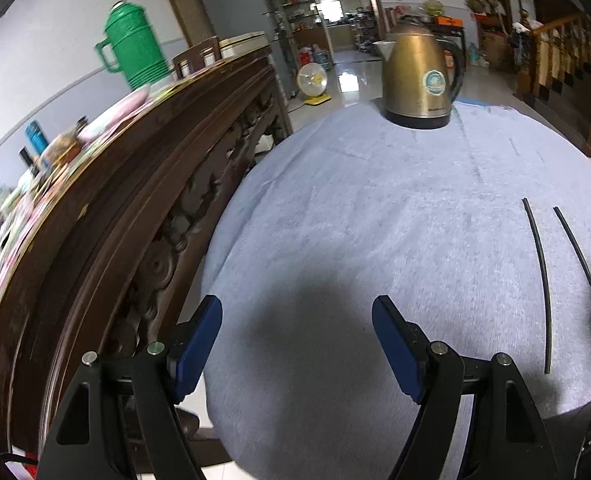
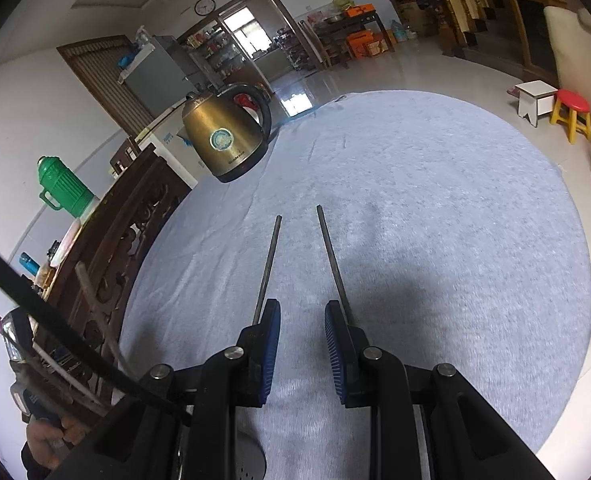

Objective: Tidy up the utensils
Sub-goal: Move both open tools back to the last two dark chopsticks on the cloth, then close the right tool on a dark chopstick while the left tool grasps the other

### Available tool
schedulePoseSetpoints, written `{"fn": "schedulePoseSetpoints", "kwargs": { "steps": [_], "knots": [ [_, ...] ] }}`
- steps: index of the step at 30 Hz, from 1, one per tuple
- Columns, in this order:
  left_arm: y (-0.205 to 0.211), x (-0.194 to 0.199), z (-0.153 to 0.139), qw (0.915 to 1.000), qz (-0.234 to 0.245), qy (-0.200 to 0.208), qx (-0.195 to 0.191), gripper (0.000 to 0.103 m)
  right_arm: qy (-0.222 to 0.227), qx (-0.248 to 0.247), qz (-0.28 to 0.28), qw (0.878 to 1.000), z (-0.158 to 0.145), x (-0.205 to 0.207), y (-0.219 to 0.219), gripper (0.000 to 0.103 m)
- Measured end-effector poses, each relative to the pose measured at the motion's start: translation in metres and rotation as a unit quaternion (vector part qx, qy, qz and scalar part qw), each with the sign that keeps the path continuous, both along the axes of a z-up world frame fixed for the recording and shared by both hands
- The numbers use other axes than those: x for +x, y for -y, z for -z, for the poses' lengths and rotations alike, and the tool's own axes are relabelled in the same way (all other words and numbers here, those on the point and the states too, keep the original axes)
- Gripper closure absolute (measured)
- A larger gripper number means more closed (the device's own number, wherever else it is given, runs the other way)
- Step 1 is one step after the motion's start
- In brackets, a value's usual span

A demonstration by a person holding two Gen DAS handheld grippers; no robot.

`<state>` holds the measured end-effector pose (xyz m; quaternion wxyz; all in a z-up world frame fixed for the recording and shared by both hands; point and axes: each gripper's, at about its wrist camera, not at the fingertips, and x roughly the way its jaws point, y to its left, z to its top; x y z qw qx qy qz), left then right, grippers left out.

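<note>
Chopsticks (image 2: 269,268), two thin dark straight sticks, lay on pale blue-grey towelling cloth (image 2: 435,200) covering table, tips splayed apart, running past outer sides of right gripper (image 2: 302,354). Its ribbed blue pads stood narrowly parted, nothing between them. Left gripper (image 1: 297,354) spread wide, empty, well left of sticks. Risk: slim sticks roll or scissor when pinched singly; nap could snag tips. Brass-toned metal kettle (image 2: 225,140) stood at far edge.

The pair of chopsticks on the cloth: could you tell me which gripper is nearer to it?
Right. The right gripper sits directly over the chopsticks' near ends; the left gripper hovers off to their left, over bare cloth.
</note>
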<state>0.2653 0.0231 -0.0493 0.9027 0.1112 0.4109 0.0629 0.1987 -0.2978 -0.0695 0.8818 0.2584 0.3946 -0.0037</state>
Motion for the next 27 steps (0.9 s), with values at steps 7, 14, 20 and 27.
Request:
{"fn": "schedulePoseSetpoints", "kwargs": {
  "steps": [7,14,20,27],
  "knots": [
    [0.027,0.029,0.009,0.9987,0.046,-0.007,0.018,0.025,-0.018,0.003,-0.002,1.0,0.011,0.03,0.01,0.078],
    [0.06,0.064,0.021,0.9958,0.085,-0.025,0.023,0.025,-0.031,0.001,-0.009,0.999,0.022,0.051,0.017,0.078],
    [0.083,0.086,0.033,0.9931,0.107,-0.048,0.004,0.025,-0.035,0.006,-0.01,0.999,0.03,0.067,0.022,0.078],
    [0.12,0.108,0.04,0.9815,0.174,-0.074,-0.032,0.025,-0.054,-0.003,-0.038,0.998,0.037,0.102,0.018,0.078]
  ]
}}
